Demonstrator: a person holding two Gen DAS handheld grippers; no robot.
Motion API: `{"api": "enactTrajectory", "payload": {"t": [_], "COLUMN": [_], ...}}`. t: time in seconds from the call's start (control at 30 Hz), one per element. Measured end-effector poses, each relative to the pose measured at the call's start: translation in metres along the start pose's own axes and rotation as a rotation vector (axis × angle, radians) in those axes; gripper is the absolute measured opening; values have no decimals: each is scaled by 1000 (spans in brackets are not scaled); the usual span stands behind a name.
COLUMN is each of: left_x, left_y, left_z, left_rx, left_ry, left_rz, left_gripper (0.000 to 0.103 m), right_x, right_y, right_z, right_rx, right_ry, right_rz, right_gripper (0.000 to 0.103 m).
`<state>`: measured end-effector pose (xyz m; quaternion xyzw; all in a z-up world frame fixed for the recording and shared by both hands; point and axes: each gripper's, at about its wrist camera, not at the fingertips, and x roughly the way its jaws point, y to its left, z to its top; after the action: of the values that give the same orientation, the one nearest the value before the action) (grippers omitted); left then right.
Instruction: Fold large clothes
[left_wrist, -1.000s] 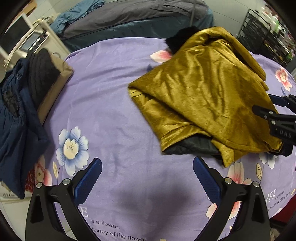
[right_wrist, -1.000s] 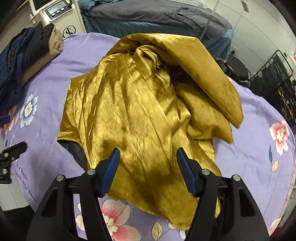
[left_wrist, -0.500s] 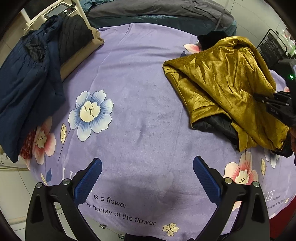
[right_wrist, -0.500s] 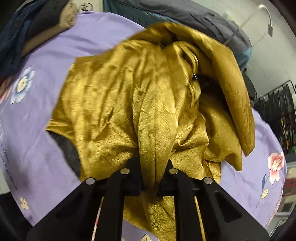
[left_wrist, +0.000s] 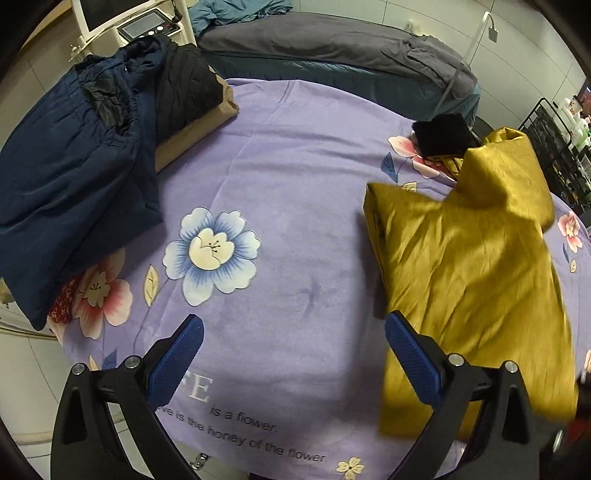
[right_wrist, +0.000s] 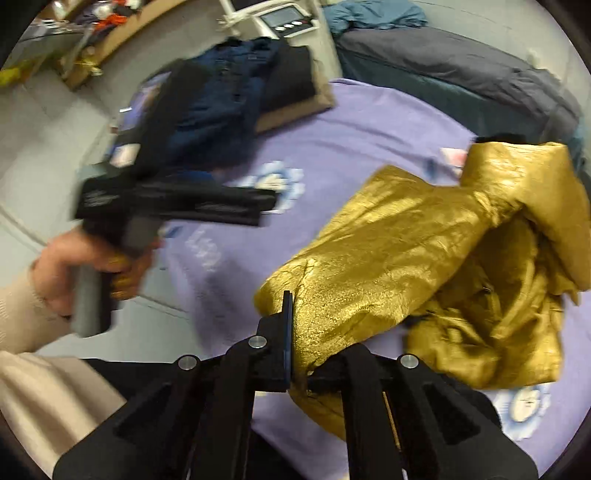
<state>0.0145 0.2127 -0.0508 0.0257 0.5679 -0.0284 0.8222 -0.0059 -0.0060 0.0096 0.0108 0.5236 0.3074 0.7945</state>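
Purple floral sheet (left_wrist: 295, 166): work surface, one, spread flat for folding.
Gold jacket (left_wrist: 472, 280): one, right part of sheet, bunched; near edge lifted off sheet, likely to fold it over.
Dark clothes stack (left_wrist: 92, 158): far-left corner of sheet, about three pieces, probably set aside.
Right gripper (right_wrist: 299, 350): clamped on gold jacket edge above sheet's near side.
Left gripper (left_wrist: 291, 362): jaws wide apart, empty, over sheet's near edge, just left of jacket, likely ready to help.

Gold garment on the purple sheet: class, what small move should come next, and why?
Probably bring the open left tongs across to grip the gold garment at its free near edge. The right tongs hold only one bunched fold, and the garment hangs crumpled, so a second grip would spread it.
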Motion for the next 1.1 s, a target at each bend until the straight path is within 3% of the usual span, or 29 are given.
{"api": "enactTrajectory", "payload": {"t": [0.1,0.17,0.23,0.3,0.43,0.6,0.77,0.97,1.03,1.1], "left_x": [-3,-6,-7,-8,-3,2,19,86,110,125], "left_y": [14,26,38,48,51,8,-67,-139,-155,-162], "left_z": [2,4,6,6,3,11,22,14,9,9], "left_rx": [1,-13,-30,-48,-56,61,270,536,618,643], "left_ry": [-6,-15,-18,-16,10,22,29,132,182,223], "left_rz": [17,22,32,20,-15,-88,-124,-2,46,55], "left_gripper": [97,97,97,97,97,97,97,96,89,64], "right_x": [15,35,59,67,49,29,-12,-51,-58,-59], "right_y": [48,64,67,64,48,-2,-59,-108,-122,-126], "right_z": [-2,-3,-1,-1,-6,-7,-14,-55,-71,-82], "right_rx": [-154,-220,-231,-217,-155,-22,196,419,484,530], "right_ry": [36,75,134,157,97,57,-15,-72,-74,-82], "right_rz": [72,24,-65,-105,-117,-205,-282,-325,-340,-347], "right_gripper": [6,9,17,33,66,66,66,66,66,66]}}
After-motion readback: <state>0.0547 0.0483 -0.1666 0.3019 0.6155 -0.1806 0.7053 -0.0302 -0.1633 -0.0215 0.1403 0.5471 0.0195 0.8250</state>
